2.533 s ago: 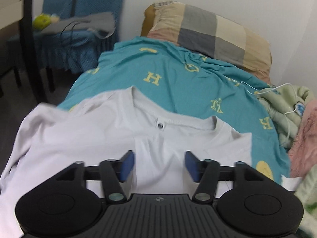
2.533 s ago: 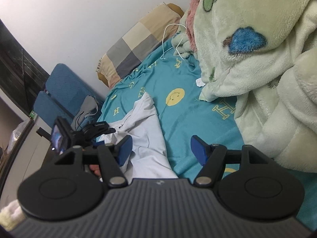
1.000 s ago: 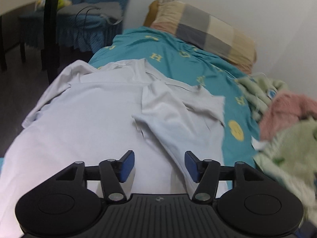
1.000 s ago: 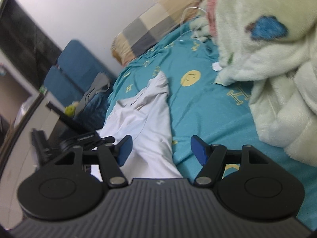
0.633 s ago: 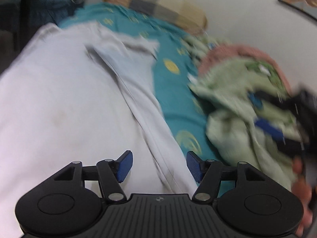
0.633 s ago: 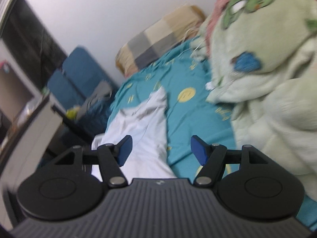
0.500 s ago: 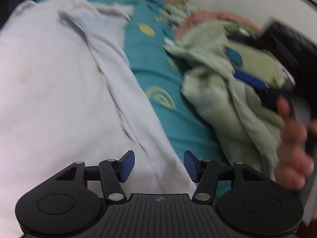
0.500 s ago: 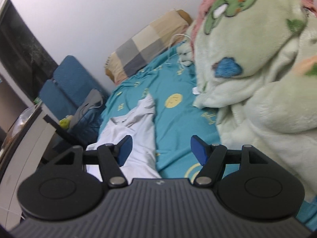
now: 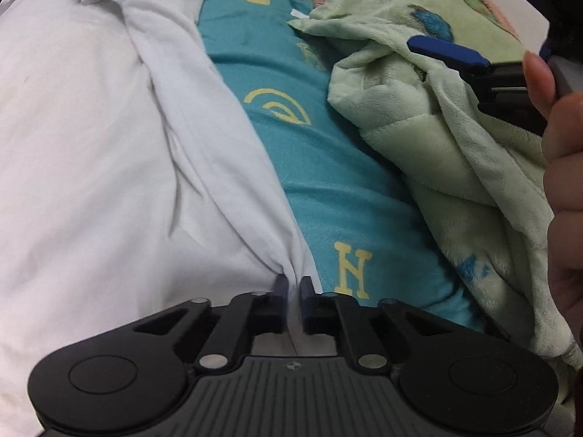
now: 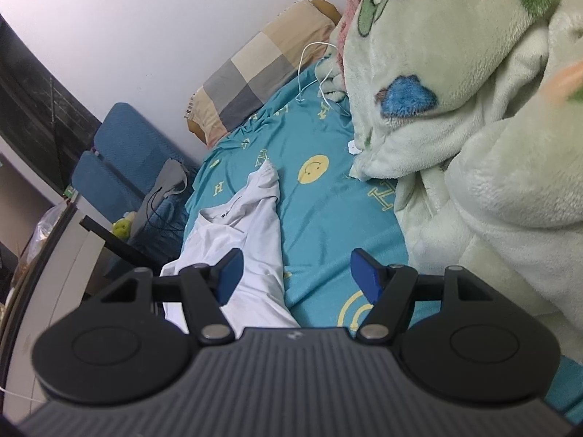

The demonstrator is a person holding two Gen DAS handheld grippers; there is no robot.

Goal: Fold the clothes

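A white T-shirt (image 9: 91,138) lies spread on the teal bedsheet (image 9: 328,189), its right side folded inward along a long crease. My left gripper (image 9: 291,286) is shut on the shirt's near right edge, with cloth bunched between the pads. My right gripper (image 10: 293,267) is open and empty, held above the bed; it shows in the left wrist view (image 9: 448,51) at the upper right, with the hand holding it. The shirt also shows in the right wrist view (image 10: 251,225), collar toward the pillow.
A fluffy green blanket (image 9: 455,153) is piled along the bed's right side (image 10: 473,109). A checked pillow (image 10: 262,69) lies at the head with a white cable (image 10: 309,69). A blue chair (image 10: 124,156) with grey clothes and a dark desk edge (image 10: 43,255) stand left of the bed.
My left gripper swung from the collar area down to the shirt's right edge and closed on it. My right gripper stayed open, drifting above the bed.
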